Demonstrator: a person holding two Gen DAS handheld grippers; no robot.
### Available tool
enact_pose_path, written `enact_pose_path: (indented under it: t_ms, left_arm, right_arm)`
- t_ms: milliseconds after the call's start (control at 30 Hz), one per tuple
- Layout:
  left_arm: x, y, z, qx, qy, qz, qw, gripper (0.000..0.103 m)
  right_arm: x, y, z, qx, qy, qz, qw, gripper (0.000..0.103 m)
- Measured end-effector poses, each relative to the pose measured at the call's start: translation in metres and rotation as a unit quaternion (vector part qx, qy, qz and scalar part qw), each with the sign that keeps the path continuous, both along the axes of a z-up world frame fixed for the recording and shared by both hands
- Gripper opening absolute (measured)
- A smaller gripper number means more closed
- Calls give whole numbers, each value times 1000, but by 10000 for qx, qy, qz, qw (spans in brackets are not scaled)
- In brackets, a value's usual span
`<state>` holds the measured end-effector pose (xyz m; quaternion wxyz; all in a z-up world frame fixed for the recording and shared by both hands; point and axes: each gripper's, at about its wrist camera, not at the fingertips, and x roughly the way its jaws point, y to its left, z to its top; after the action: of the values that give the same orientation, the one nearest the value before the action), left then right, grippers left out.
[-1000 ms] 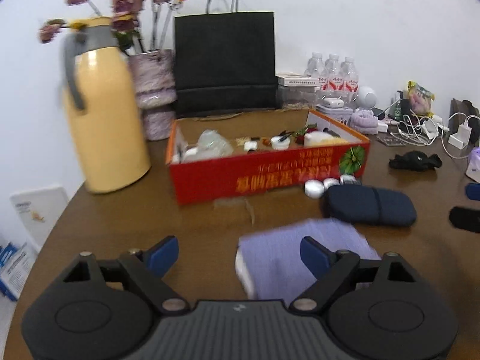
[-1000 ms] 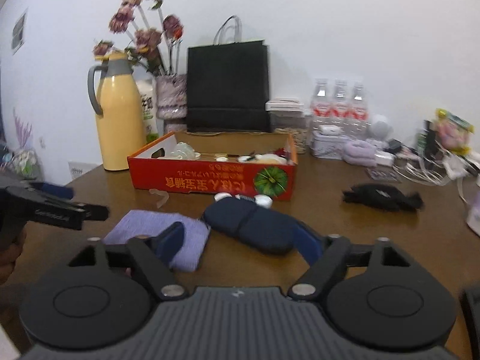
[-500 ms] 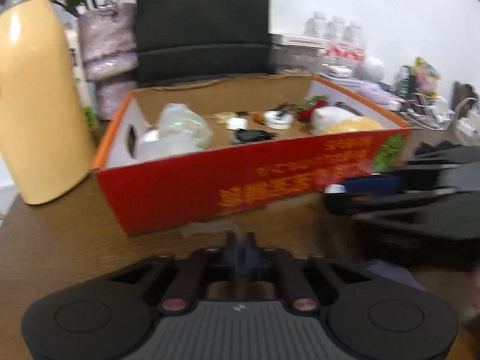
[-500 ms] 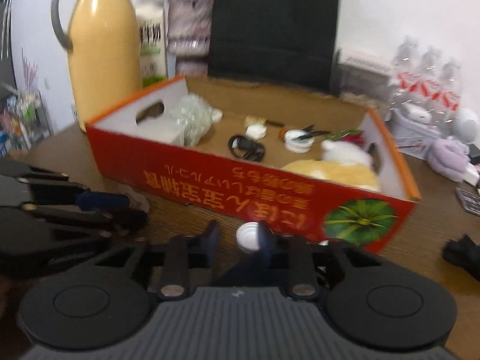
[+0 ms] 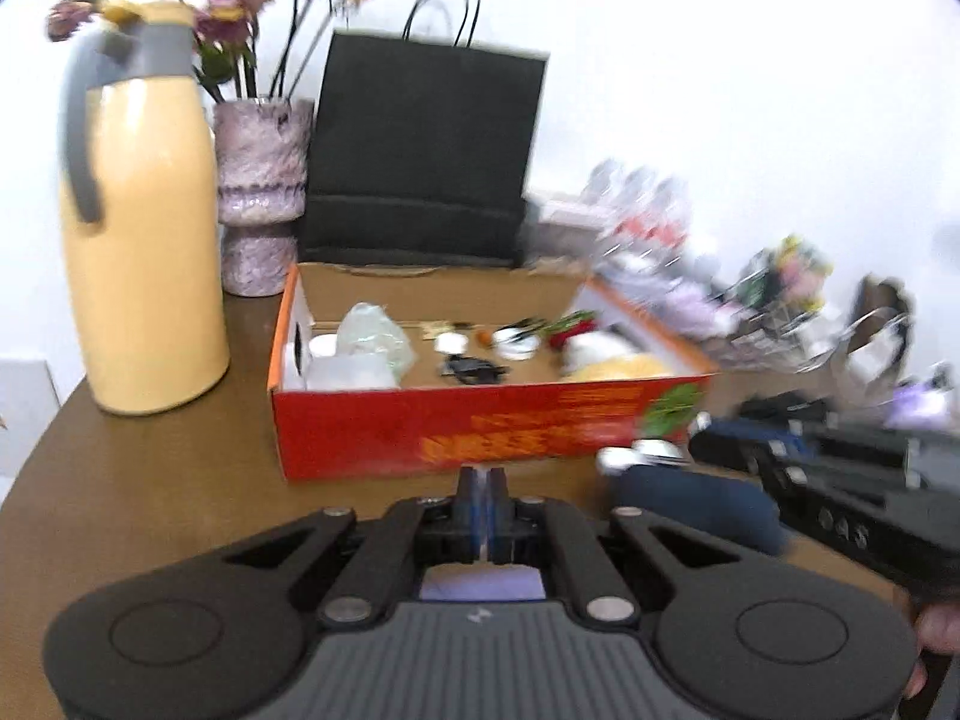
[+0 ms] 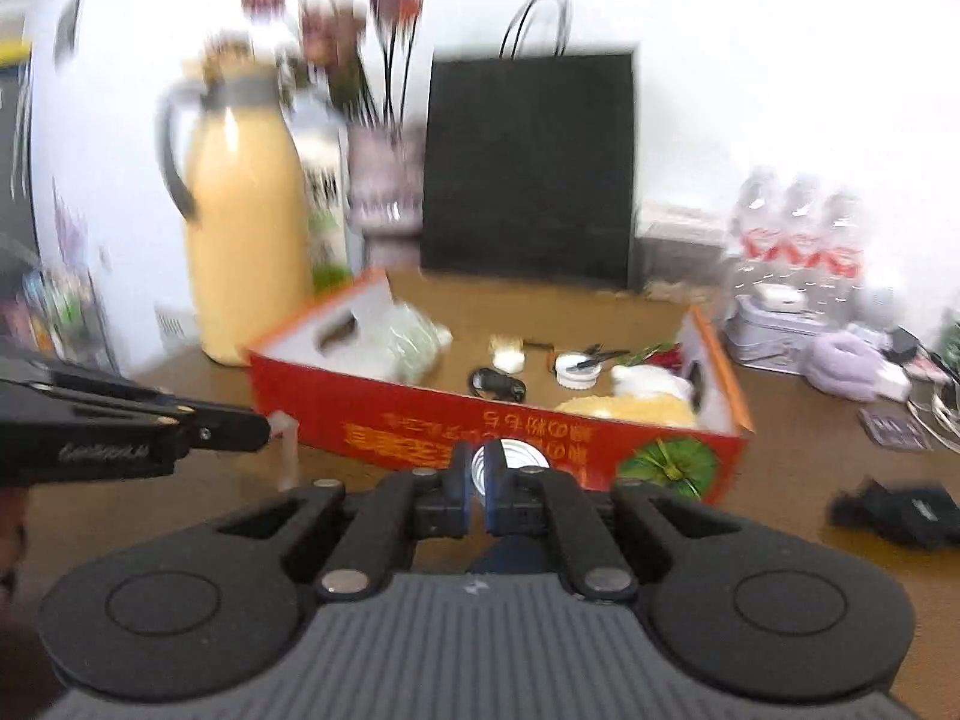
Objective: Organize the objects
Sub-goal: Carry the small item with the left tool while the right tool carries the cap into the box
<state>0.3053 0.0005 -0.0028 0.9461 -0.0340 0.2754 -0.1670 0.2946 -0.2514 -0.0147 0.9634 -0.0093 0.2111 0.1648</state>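
Note:
An open red cardboard box (image 5: 480,426) holding small items sits mid-table. My left gripper (image 5: 482,501) is shut in front of it. The right wrist view shows the left gripper (image 6: 264,420) with a small clear plastic piece (image 6: 287,450) hanging from its tip. My right gripper (image 6: 478,476) is shut on a round silver cap (image 6: 485,465) that shows in the slit between its fingertips. Two more silver caps (image 5: 636,455) lie by the box's front. A dark blue pouch (image 5: 690,504) lies beside a purple cloth (image 5: 480,588), which sits under my left gripper.
A yellow thermos jug (image 5: 144,252), a vase of flowers (image 5: 261,192) and a black paper bag (image 5: 420,150) stand behind the box. Water bottles (image 6: 798,228), a purple fluffy item (image 6: 846,360) and a black item (image 6: 894,510) crowd the right of the brown table (image 5: 150,480).
Both grippers went from open to shut. They moved in close to the red box's front, then drew back; the clear piece and the silver cap came away with them.

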Motion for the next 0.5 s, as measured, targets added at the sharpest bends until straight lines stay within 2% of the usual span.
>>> enact_pose_path:
  t_ms: [133, 267, 367, 433, 500]
  left_arm:
    - [-70, 3, 12, -208, -96, -155, 9996, 0]
    - [-113, -2, 8, -319, 45, -243, 9992, 0]
    - [-124, -8, -4, -107, 211, -195, 9995, 0]
    - [-129, -11, -14, 221, 187, -76, 9996, 1]
    - [-131, -8, -29, 368, 334, -11, 9988, 1]
  right_arm:
    - [-79, -23, -10, 345, 253, -250, 9988, 5]
    - [-119, -25, -37, 9, 671, -297, 9973, 5]
    - [-127, -26, -55, -76, 862, -356, 9956, 5]
    - [-131, -23, -62, -222, 838, -362, 9956, 5]
    - [-137, -19, -61, -388, 656, -368, 9964, 7]
